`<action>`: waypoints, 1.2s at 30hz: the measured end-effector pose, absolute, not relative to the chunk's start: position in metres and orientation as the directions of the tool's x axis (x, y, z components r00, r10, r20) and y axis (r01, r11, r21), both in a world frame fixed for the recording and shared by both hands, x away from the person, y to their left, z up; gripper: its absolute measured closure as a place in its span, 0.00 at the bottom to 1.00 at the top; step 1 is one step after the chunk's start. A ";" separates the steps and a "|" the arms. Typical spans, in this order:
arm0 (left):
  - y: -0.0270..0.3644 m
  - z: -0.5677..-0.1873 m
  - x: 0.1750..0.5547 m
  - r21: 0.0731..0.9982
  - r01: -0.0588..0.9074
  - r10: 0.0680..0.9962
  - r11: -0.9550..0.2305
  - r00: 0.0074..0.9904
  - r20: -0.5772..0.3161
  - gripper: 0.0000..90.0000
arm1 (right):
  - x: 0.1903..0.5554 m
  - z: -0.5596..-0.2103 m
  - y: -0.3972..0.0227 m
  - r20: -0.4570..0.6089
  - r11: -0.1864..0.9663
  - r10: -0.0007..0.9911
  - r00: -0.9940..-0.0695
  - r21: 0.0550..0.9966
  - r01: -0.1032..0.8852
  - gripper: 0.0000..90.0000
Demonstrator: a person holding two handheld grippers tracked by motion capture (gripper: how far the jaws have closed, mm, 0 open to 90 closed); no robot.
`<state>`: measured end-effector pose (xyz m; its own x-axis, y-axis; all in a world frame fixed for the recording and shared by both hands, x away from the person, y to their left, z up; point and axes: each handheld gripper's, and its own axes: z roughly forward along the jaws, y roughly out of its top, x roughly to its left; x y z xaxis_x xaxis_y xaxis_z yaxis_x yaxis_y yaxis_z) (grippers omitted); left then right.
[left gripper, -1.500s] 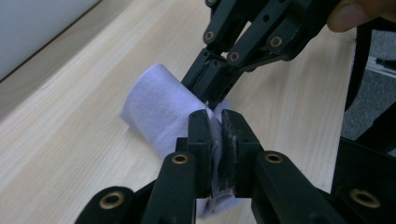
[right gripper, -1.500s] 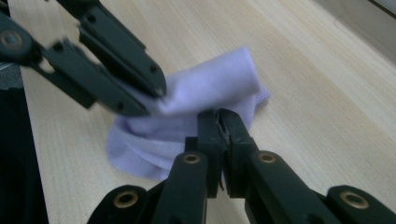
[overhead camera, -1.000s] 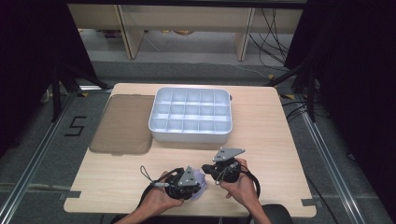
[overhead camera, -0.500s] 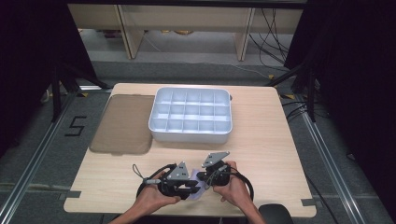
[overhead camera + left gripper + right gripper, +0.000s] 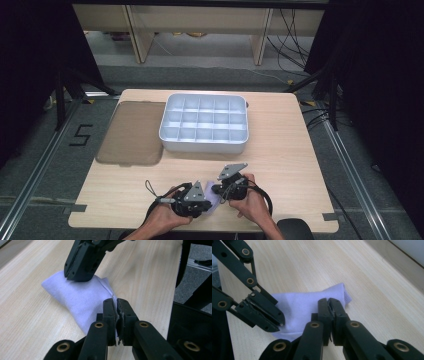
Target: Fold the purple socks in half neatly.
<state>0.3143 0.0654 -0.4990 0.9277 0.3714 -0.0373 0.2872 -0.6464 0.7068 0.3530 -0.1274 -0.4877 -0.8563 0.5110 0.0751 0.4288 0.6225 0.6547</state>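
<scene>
The left claw (image 5: 116,305) and right claw (image 5: 329,305) were each pinched shut on the cloth (image 5: 82,296), at the bench's (image 5: 280,145) six o'clock edge; uneven pulling could tear a corner free.

cloth (image 5: 214,204) mostly hidden between grippers, forearms cut off

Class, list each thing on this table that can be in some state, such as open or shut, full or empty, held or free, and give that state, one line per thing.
Left tongs: shut on the cloth's edge.
Right tongs: shut on the cloth.
Cloth: pale purple, folded, lying on the table, pinched at two places.
Sorting box: uncovered, all compartments empty.
Lid: off, lying flat left of the sorting box.
Table: bears them all.
</scene>
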 end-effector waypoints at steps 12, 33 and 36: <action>0.065 -0.500 0.314 0.710 0.286 0.372 -0.644 0.928 -0.037 0.94 | 0.361 -0.486 -0.135 0.192 0.507 0.595 -0.780 0.664 0.550 0.60; 0.067 -0.500 0.313 0.721 0.314 0.377 -0.618 0.923 -0.079 0.88 | 0.369 -0.502 -0.124 0.317 0.499 0.596 -0.738 0.573 0.650 0.71; 0.073 -0.496 0.313 0.729 0.325 0.378 -0.602 0.921 -0.099 0.81 | 0.369 -0.502 -0.124 0.327 0.496 0.594 -0.735 0.570 0.655 0.74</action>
